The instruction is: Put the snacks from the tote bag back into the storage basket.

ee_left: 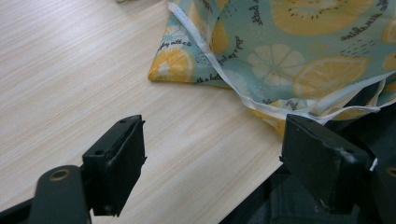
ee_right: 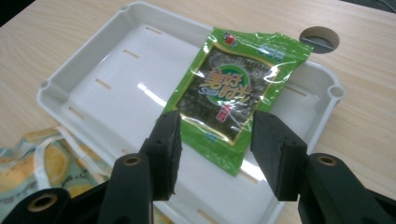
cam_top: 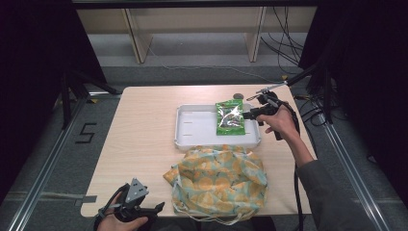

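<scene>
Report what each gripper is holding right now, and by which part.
Nothing is held. The right gripper stands open above the green snack packet lying in the white tray; the left gripper is open beside the lemon-print bag.

A lab: aluminium frame rails (cam_top: 38, 178), black curtains (cam_top: 33, 53), loose cables (cam_top: 284, 45).

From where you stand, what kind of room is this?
Probably a lab recording station: a pale wooden table on grey carpet, dark curtains on both sides, loose black cables behind, and a metal rail frame on the floor.
</scene>
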{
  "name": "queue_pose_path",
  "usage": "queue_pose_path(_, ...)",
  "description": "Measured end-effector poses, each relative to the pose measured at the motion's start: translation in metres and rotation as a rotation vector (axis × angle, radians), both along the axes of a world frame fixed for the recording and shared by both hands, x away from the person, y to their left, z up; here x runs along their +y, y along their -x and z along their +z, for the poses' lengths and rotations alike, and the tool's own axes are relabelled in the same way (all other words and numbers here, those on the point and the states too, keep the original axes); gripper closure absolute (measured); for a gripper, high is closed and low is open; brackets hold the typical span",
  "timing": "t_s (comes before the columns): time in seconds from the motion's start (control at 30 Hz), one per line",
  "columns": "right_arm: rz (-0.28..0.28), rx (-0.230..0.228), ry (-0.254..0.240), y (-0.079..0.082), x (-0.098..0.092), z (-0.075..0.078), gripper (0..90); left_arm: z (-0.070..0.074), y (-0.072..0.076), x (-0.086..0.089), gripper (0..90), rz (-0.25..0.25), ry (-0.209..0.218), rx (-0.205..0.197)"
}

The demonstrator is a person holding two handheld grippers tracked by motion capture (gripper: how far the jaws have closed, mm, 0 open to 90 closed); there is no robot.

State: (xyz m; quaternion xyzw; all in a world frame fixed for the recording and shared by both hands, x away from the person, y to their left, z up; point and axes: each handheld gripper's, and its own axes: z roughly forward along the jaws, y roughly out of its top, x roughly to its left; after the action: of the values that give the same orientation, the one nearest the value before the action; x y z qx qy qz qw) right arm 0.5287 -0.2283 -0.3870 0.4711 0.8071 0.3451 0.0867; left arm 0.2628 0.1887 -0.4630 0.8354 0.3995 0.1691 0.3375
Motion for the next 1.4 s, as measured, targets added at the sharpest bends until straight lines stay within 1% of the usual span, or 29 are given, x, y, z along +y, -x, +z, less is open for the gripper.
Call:
queue_pose_path(0.03, 0.005, -0.031, -0.020, 0.003, 0.001, -0.002, 53.8, 0.000, 0.000, 0.000, 21.1, -0.006, -0.004, 0.000)
queue_pose_path(0.07, 0.008, -0.007, -0.026, 0.008, 0.002, 0.000, 53.7, 0.000, 0.000, 0.000, 21.1, -0.005, -0.006, -0.001)
queue_pose_path(0.13, 0.035, -0.038, -0.020, 0.012, 0.002, -0.002, 53.7, 0.000, 0.000, 0.000, 21.0, 0.003, 0.000, 0.003)
queue_pose_path(0.2, 0.058, -0.041, -0.013, 0.015, 0.002, -0.001, 53.1, 0.000, 0.000, 0.000, 21.0, 0.005, 0.006, 0.009)
queue_pose_path(0.27, 0.057, -0.003, -0.026, 0.022, 0.006, 0.001, 53.1, 0.000, 0.000, 0.000, 21.0, 0.006, 0.004, 0.008)
queue_pose_path(0.3, 0.103, -0.060, -0.015, 0.021, 0.005, -0.001, 52.9, 0.000, 0.000, 0.000, 21.0, 0.004, 0.002, 0.009)
queue_pose_path(0.4, 0.130, -0.062, -0.007, 0.028, 0.007, -0.001, 52.5, -0.001, 0.000, -0.001, 21.0, 0.012, 0.014, 0.006)
queue_pose_path(0.43, 0.121, -0.041, -0.024, 0.032, 0.009, -0.001, 52.5, 0.000, 0.000, 0.000, 21.0, 0.007, 0.002, 0.007)
queue_pose_path(0.47, 0.134, -0.044, -0.010, 0.033, 0.008, -0.001, 52.5, 0.000, 0.000, 0.000, 21.0, 0.004, 0.001, 0.009)
queue_pose_path(0.5, 0.127, -0.036, -0.022, 0.036, 0.009, -0.001, 52.3, 0.000, 0.000, 0.000, 21.1, 0.004, 0.001, 0.008)
queue_pose_path(0.57, 0.143, -0.055, -0.011, 0.038, 0.007, -0.003, 52.1, -0.001, 0.000, -0.001, 21.1, 0.014, 0.015, 0.005)
queue_pose_path(0.6, 0.141, -0.040, -0.015, 0.040, 0.007, -0.002, 52.1, 0.000, 0.000, 0.000, 21.0, 0.005, -0.001, 0.006)
queue_pose_path(0.63, 0.138, -0.049, -0.023, 0.042, 0.008, -0.003, 52.0, 0.001, 0.000, 0.001, 21.0, -0.003, -0.009, 0.001)
queue_pose_path(0.67, 0.131, -0.026, -0.020, 0.045, 0.007, -0.002, 51.7, 0.001, 0.000, 0.001, 21.0, -0.002, -0.008, 0.002)
queue_pose_path(0.73, 0.141, -0.070, -0.025, 0.047, 0.005, -0.004, 50.6, 0.000, 0.000, 0.000, 21.0, 0.007, 0.004, -0.003)
queue_pose_path(0.77, 0.134, -0.031, -0.012, 0.051, 0.004, -0.002, 49.9, 0.000, 0.000, 0.001, 21.0, 0.009, 0.002, 0.006)
queue_pose_path(0.8, 0.146, -0.054, -0.021, 0.052, 0.002, -0.004, 49.0, 0.000, 0.000, 0.001, 21.0, 0.014, 0.002, -0.001)
queue_pose_path(0.83, 0.126, -0.038, -0.027, 0.056, 0.001, -0.005, 49.0, 0.000, 0.000, 0.001, 21.0, 0.008, 0.005, -0.007)
queue_pose_path(0.87, 0.123, -0.055, -0.033, 0.058, -0.001, -0.008, 48.9, 0.000, 0.000, 0.001, 21.1, 0.008, 0.004, -0.007)
queue_pose_path(0.9, 0.128, -0.036, -0.020, 0.060, -0.005, -0.008, 48.6, 0.000, 0.000, 0.001, 21.0, 0.010, 0.006, -0.006)
queue_pose_path(0.93, 0.121, -0.055, -0.031, 0.061, -0.007, -0.012, 48.4, 0.001, -0.001, 0.002, 21.0, 0.003, -0.011, -0.006)
queue_pose_path(0.97, 0.130, -0.050, -0.002, 0.061, -0.011, -0.012, 47.9, 0.001, 0.000, 0.002, 21.0, 0.004, -0.007, -0.009)
queue_pose_path(1.0, 0.102, -0.041, -0.029, 0.065, -0.011, -0.015, 47.3, 0.002, 0.000, 0.002, 21.1, 0.000, -0.011, -0.009)
queue_pose_path(1.07, 0.119, -0.046, -0.003, 0.066, -0.018, -0.015, 47.1, 0.002, 0.000, 0.003, 21.0, 0.003, -0.009, -0.011)
queue_pose_path(1.2, 0.089, -0.053, -0.024, 0.073, -0.026, -0.018, 46.6, 0.002, -0.001, 0.003, 21.0, 0.000, -0.013, -0.013)
queue_pose_path(1.27, 0.091, -0.040, -0.016, 0.077, -0.030, -0.019, 46.0, 0.003, -0.001, 0.003, 21.1, -0.001, -0.015, -0.014)
queue_pose_path(1.33, 0.083, -0.061, -0.035, 0.079, -0.032, -0.021, 45.6, 0.002, -0.001, 0.003, 21.0, 0.001, -0.013, -0.013)
queue_pose_path(1.37, 0.081, -0.039, -0.028, 0.083, -0.034, -0.020, 45.4, 0.003, -0.001, 0.003, 21.0, 0.003, -0.013, -0.014)
queue_pose_path(1.4, 0.089, -0.057, -0.024, 0.084, -0.035, -0.020, 45.3, 0.002, -0.001, 0.003, 21.1, 0.005, -0.011, -0.021)
